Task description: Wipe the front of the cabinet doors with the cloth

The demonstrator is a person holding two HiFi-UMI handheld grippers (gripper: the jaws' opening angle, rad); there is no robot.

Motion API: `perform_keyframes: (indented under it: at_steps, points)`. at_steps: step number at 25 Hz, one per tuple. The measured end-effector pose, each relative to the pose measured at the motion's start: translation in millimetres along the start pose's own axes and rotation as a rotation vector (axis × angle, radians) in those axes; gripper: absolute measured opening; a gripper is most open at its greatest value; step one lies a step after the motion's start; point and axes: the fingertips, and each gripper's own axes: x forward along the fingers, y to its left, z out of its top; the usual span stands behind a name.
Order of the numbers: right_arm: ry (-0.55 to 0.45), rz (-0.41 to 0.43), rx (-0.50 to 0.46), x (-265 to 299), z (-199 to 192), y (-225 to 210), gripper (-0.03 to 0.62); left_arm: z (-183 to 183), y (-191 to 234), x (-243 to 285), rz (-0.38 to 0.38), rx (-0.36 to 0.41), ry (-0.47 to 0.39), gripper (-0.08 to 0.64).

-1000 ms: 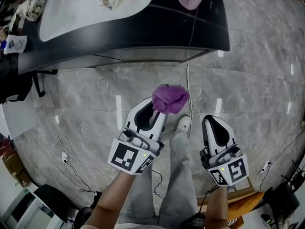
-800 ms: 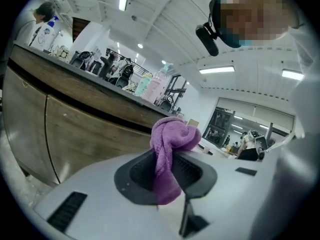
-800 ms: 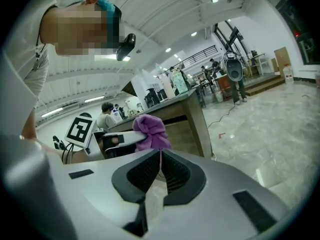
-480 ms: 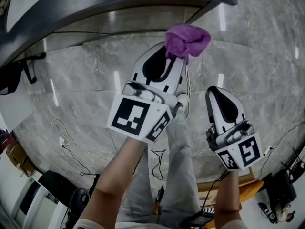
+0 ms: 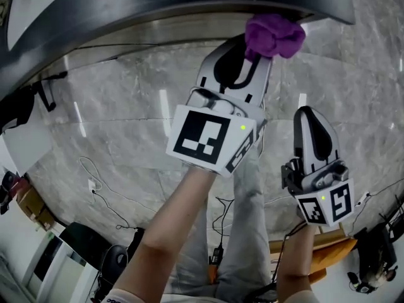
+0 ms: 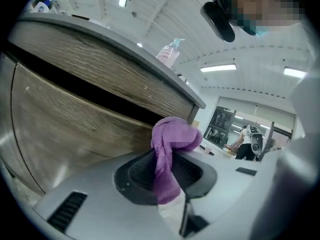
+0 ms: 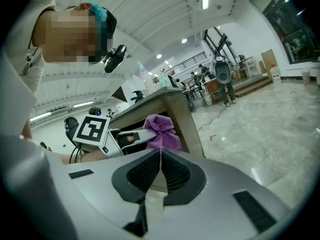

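A purple cloth (image 5: 274, 35) is bunched in my left gripper (image 5: 252, 52), whose jaws are shut on it. The cloth's bunch (image 6: 173, 136) sits right at the wood-grain cabinet front (image 6: 80, 129), near its right end below the dark countertop edge (image 5: 189, 2); contact is hard to judge. In the right gripper view the same cloth (image 7: 161, 129) shows beside the cabinet's corner (image 7: 175, 119). My right gripper (image 5: 314, 131) hangs lower right, shut with nothing between its jaws (image 7: 160, 171).
A pink soap bottle (image 6: 169, 53) stands on the countertop. Cables (image 5: 101, 194) trail over the grey marble floor (image 5: 107, 118). My legs are below the grippers. Dark equipment (image 5: 82, 245) and an orange item (image 5: 315, 251) lie near the bottom.
My left gripper has risen up and to the right with the cloth, from mid-floor height to the cabinet's underside edge. The right gripper shifted slightly right and stayed shut.
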Motion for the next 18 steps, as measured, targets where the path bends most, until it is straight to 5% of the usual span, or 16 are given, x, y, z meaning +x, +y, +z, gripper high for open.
perform_keyframes:
  at_steps: [7,18]
  points:
    - [0.052,-0.012,0.003,19,-14,8,0.029,4,36,-17,0.018,-0.017,0.006,0.078]
    - [0.066,0.101,-0.051,80,-22,74,0.029,28,122,-78,0.116,0.018,-0.03,0.08]
